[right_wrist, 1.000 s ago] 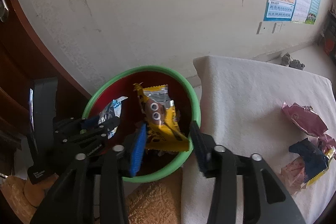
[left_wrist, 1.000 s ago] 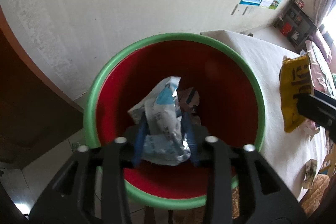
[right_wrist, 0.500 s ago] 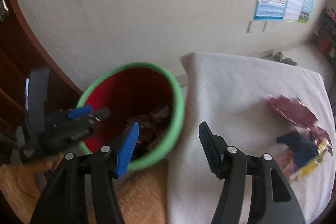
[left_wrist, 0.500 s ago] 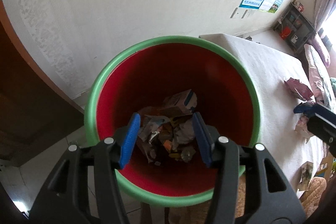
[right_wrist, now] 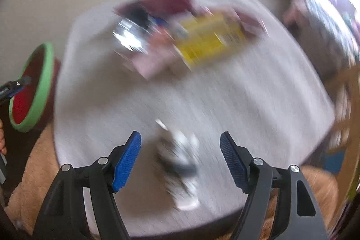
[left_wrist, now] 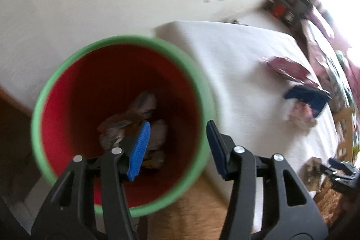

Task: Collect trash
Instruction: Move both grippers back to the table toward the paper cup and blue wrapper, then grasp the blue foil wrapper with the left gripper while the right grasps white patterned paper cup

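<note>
White cloth covers the table [right_wrist: 225, 93], and my view of it is smeared with motion. A small pale wrapper [right_wrist: 180, 163] lies on it directly ahead of my right gripper [right_wrist: 180, 159], between its wide-spread, empty jaws; its long axis seems to run away from me. That arm is the nearer one. More wrappers [right_wrist: 209, 39] sit farther back. My left gripper [left_wrist: 177, 145], also gaping and empty, hangs over the green-rimmed red bin [left_wrist: 67, 73], which holds crumpled trash [left_wrist: 137, 109].
</note>
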Demonstrator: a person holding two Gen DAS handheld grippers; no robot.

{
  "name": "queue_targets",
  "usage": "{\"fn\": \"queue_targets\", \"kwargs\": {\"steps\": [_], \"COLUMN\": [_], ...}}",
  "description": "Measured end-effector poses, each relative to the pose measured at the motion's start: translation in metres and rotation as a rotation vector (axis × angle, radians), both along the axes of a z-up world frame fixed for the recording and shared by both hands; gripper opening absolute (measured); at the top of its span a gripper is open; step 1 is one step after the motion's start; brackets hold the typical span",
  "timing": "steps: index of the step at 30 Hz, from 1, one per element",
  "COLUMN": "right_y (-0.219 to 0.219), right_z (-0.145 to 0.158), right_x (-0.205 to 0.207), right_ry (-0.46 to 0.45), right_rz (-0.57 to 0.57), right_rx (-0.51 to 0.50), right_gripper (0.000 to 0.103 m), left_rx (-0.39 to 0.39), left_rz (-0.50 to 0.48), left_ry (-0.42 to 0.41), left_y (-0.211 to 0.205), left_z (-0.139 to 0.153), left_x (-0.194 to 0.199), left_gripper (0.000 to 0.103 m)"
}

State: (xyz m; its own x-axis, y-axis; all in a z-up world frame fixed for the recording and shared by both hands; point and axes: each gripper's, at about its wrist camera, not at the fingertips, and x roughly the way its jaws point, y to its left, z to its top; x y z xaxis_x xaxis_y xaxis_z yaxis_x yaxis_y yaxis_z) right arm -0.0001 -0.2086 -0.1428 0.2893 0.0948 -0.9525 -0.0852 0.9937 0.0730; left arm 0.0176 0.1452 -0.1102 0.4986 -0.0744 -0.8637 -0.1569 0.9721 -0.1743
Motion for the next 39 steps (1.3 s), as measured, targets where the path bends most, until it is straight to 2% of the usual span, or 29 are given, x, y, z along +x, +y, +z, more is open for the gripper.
{"fn": "queue_targets", "kwargs": {"steps": [3, 5, 6, 8, 10, 14, 17, 18, 19, 20, 25, 28, 32, 33, 35, 36, 39], "right_y": [-0.002, 0.002, 0.002, 0.002, -0.003, -0.021, -0.021, -0.019, -0.018, -0.016, -0.023, -0.013, -0.009, -0.008, -0.003, -0.003, 0.002], "right_z": [-0.015, -0.024, -0.027, -0.025, -0.022, -0.024, -0.025, -0.025, -0.024, -0.023, -0.024, -0.027, -0.027, -0.026, -0.026, -0.027, -0.028], "right_x": [0.000, 0.000, 0.000, -0.001, -0.003, -0.004, -0.004, -0.004, -0.004, -0.005, -0.007, 0.001, -0.001, -0.001, -0.001, -0.001, -0.001], "right_ry": [0.036, 0.061, 0.067, 0.044, 0.020, 0.019, 0.024, 0.020, 0.017, 0.015, 0.021, 0.020, 0.019, 0.017, 0.017, 0.017, 0.021], "right_rz": [0.007, 0.035, 0.044, 0.056, 0.040, -0.018, -0.038, -0.034, -0.031, -0.028, -0.035, -0.030, -0.028, -0.027, -0.027, -0.028, -0.029], "right_rx": [0.027, 0.047, 0.062, 0.068, 0.089, 0.141, 0.167, 0.166, 0.166, 0.167, 0.177, 0.170, 0.161, 0.158, 0.154, 0.151, 0.148], "right_gripper": [0.069, 0.058, 0.048, 0.048, 0.048, 0.048, 0.048, 0.048, 0.048, 0.048, 0.049, 0.049, 0.049, 0.049, 0.049, 0.049, 0.049], "left_rx": [0.022, -0.010, -0.037, -0.069, -0.067, -0.019, 0.016, 0.028, 0.041, 0.069, 0.073, 0.081, 0.105, 0.106, 0.097, 0.089, 0.084], "left_rz": [-0.111, -0.165, -0.190, -0.244, -0.297, -0.443, -0.473, -0.487, -0.501, -0.515, -0.503, -0.464, -0.405, -0.389, -0.363, -0.349, -0.318], "left_ry": [-0.034, -0.051, -0.056, -0.055, -0.054, -0.019, -0.006, 0.008, 0.020, 0.035, 0.031, 0.048, 0.111, 0.121, 0.139, 0.135, 0.086], "left_y": [-0.044, -0.070, -0.084, -0.113, -0.139, -0.201, -0.227, -0.233, -0.236, -0.240, -0.217, -0.191, -0.154, -0.146, -0.133, -0.129, -0.121], "left_z": [0.015, 0.026, 0.031, 0.038, 0.041, 0.036, 0.029, 0.026, 0.023, 0.020, 0.019, 0.014, -0.005, -0.011, -0.018, -0.017, -0.008], "left_x": [0.022, 0.037, 0.045, 0.059, 0.068, 0.081, 0.091, 0.095, 0.097, 0.099, 0.093, 0.085, 0.078, 0.074, 0.067, 0.065, 0.055], "left_gripper": [0.050, 0.058, 0.060, 0.060, 0.060, 0.061, 0.062, 0.055, 0.036, 0.035, 0.024, 0.021, 0.021, 0.022, 0.037, 0.048, 0.049]}}
